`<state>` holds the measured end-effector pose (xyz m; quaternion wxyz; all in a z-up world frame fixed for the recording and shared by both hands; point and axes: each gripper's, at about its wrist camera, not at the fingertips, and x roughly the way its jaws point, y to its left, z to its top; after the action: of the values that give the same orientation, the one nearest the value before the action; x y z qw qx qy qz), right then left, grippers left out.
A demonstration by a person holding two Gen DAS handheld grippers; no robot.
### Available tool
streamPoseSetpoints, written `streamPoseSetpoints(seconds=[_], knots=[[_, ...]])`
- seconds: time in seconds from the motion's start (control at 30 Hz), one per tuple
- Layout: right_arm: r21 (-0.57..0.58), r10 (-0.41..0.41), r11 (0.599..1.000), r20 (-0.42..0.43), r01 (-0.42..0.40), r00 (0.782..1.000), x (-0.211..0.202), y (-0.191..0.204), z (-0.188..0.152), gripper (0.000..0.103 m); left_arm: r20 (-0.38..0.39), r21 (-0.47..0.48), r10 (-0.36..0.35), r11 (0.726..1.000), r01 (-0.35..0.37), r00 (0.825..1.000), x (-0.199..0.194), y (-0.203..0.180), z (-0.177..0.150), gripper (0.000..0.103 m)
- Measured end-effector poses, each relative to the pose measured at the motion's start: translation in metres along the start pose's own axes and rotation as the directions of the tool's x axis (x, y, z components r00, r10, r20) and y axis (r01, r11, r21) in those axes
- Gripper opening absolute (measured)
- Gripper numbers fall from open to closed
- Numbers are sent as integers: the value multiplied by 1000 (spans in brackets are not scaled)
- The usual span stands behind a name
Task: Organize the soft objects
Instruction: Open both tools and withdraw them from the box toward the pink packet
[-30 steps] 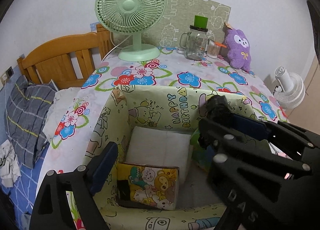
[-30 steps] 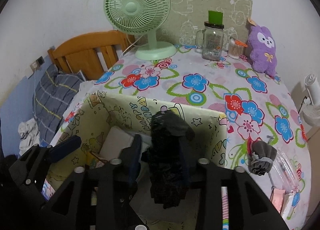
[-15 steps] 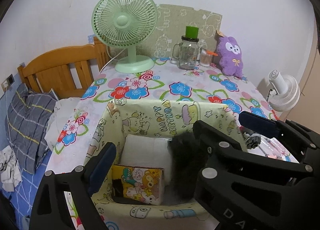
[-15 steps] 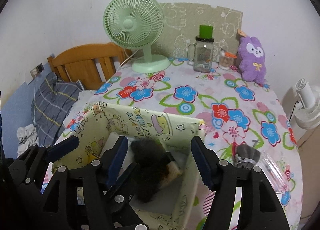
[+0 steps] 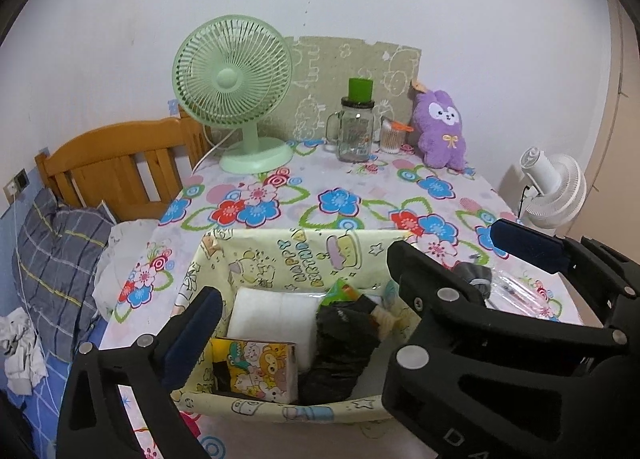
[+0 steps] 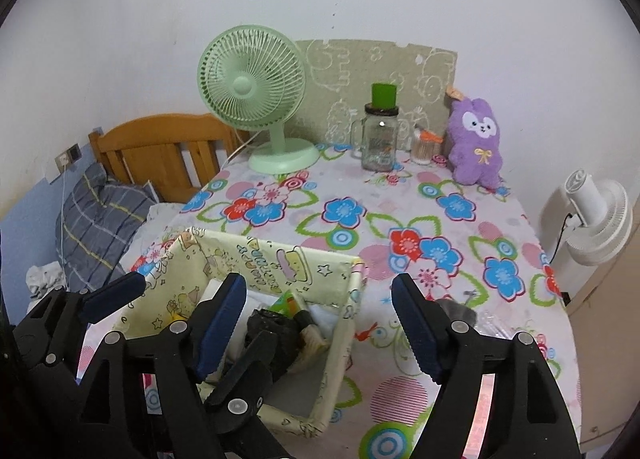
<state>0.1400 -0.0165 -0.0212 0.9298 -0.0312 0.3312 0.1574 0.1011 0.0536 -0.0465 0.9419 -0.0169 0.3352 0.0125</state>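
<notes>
Nearest us, our left gripper (image 5: 304, 299) hangs over the near edge of the fabric storage box (image 5: 304, 255), its jaws opening to their widest with nothing pressed between the pads; the box contents simply lie below the gap. Our right gripper (image 6: 320, 327) sits just to the right, jaws also opening, one blue-padded finger over the box and the other out over the tablecloth (image 6: 400, 219), gripping nothing.

In the box, a black soft bundle (image 5: 340, 351) lies free in the right half, slumped against a cream-coloured item (image 5: 382, 317) at the right wall. To its left, at the near wall, stands a small cartoon-printed pack (image 5: 256, 365), and behind that lies a white folded pad (image 5: 272, 311). A green packet (image 5: 340, 291) pokes up at the far side of the bundle.

Just right of the box on the table, we see a small grey drawstring pouch (image 6: 456, 309) and, beside it, a clear plastic sleeve (image 5: 516, 291) whose contents we cannot tell.

Farther off, along the wall, stand a green desk fan (image 6: 252, 87) at the left, a glass mug jar with a green lid (image 6: 380, 131), a small container of cotton swabs (image 6: 424, 147), and a purple plush bunny (image 6: 476, 143) at the right. A white floor fan (image 6: 592, 215) stands beyond the table's right edge, and a wooden headboard (image 6: 160, 147) with a plaid pillow (image 6: 100, 215) lies to the left
</notes>
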Motion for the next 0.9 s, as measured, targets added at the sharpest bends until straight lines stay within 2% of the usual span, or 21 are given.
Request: streamPoseSetpoints(seconds=[0.9], knots=[[80, -82, 994, 99, 74, 992, -60, -51, -11, 95, 76, 50, -39, 998, 35, 996, -34, -58, 4, 103]])
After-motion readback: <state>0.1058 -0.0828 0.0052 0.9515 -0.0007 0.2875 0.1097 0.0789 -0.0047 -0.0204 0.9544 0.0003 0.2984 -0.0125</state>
